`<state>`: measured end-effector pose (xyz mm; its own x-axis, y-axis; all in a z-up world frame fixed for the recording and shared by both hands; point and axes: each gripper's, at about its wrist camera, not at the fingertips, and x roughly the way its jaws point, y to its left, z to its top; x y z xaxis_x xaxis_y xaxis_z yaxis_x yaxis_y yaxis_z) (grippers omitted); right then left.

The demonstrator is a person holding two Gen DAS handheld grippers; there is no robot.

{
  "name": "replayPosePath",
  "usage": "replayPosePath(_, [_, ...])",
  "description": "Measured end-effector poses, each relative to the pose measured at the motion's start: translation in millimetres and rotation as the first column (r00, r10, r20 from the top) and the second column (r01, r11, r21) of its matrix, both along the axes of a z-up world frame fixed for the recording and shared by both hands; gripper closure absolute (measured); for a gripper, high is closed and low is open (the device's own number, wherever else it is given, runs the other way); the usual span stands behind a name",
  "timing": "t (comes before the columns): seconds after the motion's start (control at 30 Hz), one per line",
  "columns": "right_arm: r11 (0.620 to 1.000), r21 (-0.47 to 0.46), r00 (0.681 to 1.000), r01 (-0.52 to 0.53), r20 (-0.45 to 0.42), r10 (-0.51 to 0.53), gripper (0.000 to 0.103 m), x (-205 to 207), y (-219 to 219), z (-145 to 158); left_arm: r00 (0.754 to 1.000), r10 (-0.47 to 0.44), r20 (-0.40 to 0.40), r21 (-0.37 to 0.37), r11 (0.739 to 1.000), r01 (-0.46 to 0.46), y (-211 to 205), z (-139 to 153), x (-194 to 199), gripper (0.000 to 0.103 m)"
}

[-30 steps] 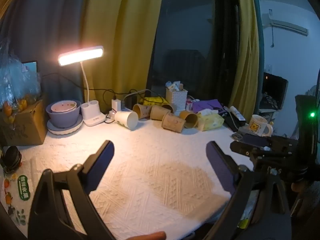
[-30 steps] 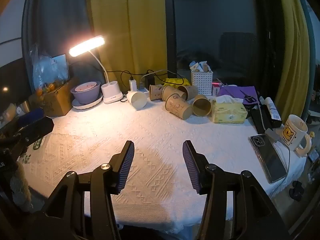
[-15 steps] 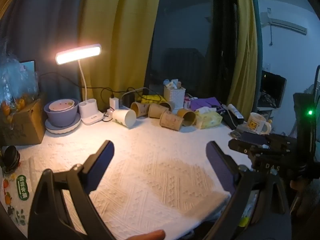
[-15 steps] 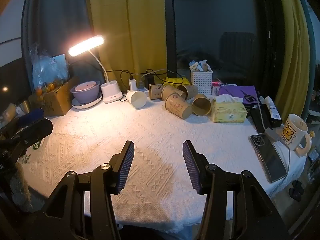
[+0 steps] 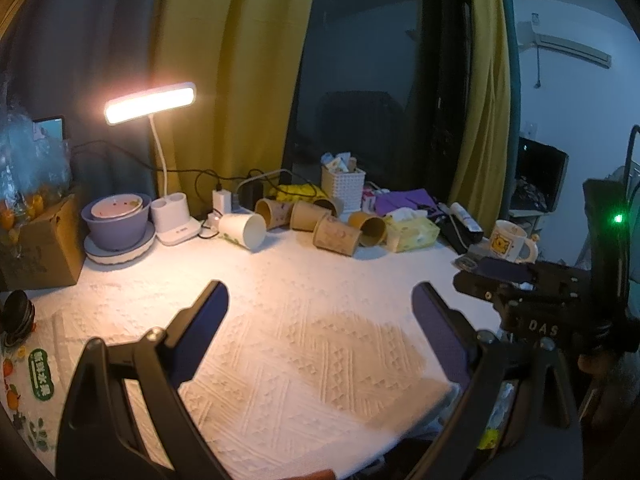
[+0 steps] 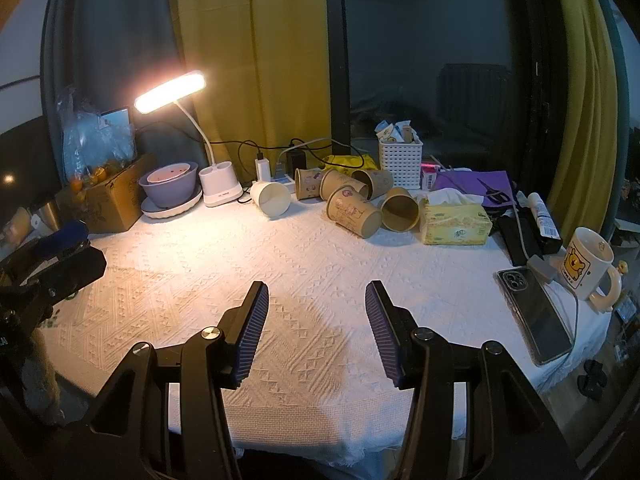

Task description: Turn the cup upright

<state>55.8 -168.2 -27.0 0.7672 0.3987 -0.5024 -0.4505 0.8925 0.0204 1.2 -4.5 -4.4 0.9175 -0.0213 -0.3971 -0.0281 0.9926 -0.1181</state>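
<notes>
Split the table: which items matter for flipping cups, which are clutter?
Job: white cup on its side; brown cups on their sides; left claw and right claw, both open.
Clutter: lamp, bowl, tissue box, mug, phone, basket.

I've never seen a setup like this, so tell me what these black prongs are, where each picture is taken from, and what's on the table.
No robot here: a person holds a two-finger gripper in each hand, each with a camera looking along its fingers. One picture is from the left gripper, the other from the right gripper. Both are open and hold nothing. On the white tablecloth, paper cups lie tipped over: a white cup and several brown cups. Nearby are a lit desk lamp, a tissue box, a phone and a mug.
</notes>
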Motion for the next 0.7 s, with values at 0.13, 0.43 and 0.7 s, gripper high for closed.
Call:
replayPosePath(0.13, [1.000, -0.001, 1.000, 0.000, 0.000, 0.000, 0.050, 0.0, 0.6, 0.2, 1.000, 0.003, -0.001, -0.003, 1.000, -0.003, -0.1, -1.2, -0.4, 0.009])
replayPosePath(0.43, [1.000, -0.002, 1.000, 0.001, -0.002, -0.001, 0.050, 0.3, 0.3, -0.5, 1.000, 0.003, -0.003, -0.004, 1.000, -0.003, 0.3, -1.2, 0.1, 0.009])
replayPosePath(0.7, [1.000, -0.002, 1.000, 0.002, -0.002, -0.002, 0.050, 0.8, -0.4, -0.8, 1.000, 0.002, -0.005, -0.002, 1.000, -0.002, -0.2, -1.4, 0.5, 0.009])
